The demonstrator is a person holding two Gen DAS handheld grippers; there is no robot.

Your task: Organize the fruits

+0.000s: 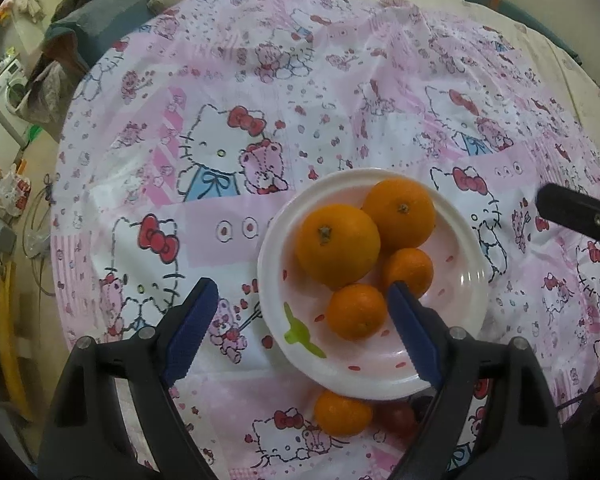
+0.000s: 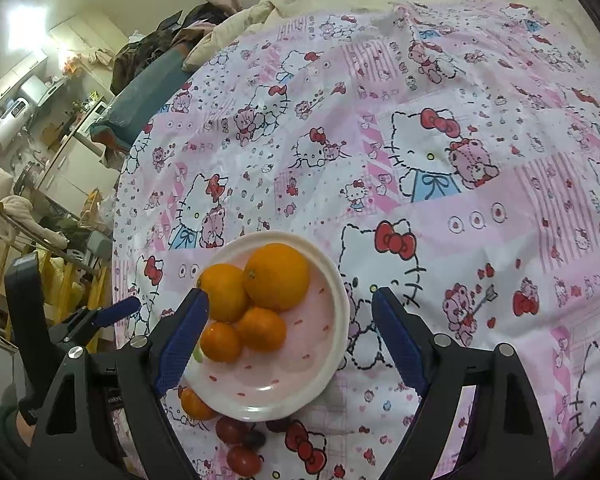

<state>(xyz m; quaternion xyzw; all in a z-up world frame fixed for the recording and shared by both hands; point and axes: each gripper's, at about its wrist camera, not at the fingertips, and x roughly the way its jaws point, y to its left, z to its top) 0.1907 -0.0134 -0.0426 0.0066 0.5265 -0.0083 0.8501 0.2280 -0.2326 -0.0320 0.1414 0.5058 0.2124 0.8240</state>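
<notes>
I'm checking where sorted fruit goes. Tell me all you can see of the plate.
The plate is round, white-rimmed, glossy, likely plastic or ceramic, with a pale pink centre, small red marks and a green shape. It sits flat on the cartoon-print cloth and holds four oranges, two large, two small. Another orange lies outside by its near edge.

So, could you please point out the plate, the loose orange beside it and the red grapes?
plate (image 2: 332,344): right wrist view, bare right inner wall.
loose orange (image 1: 343,412): left wrist view, middle of its skin, just below the plate.
red grapes (image 2: 242,460): right wrist view, on the nearest grape.
</notes>
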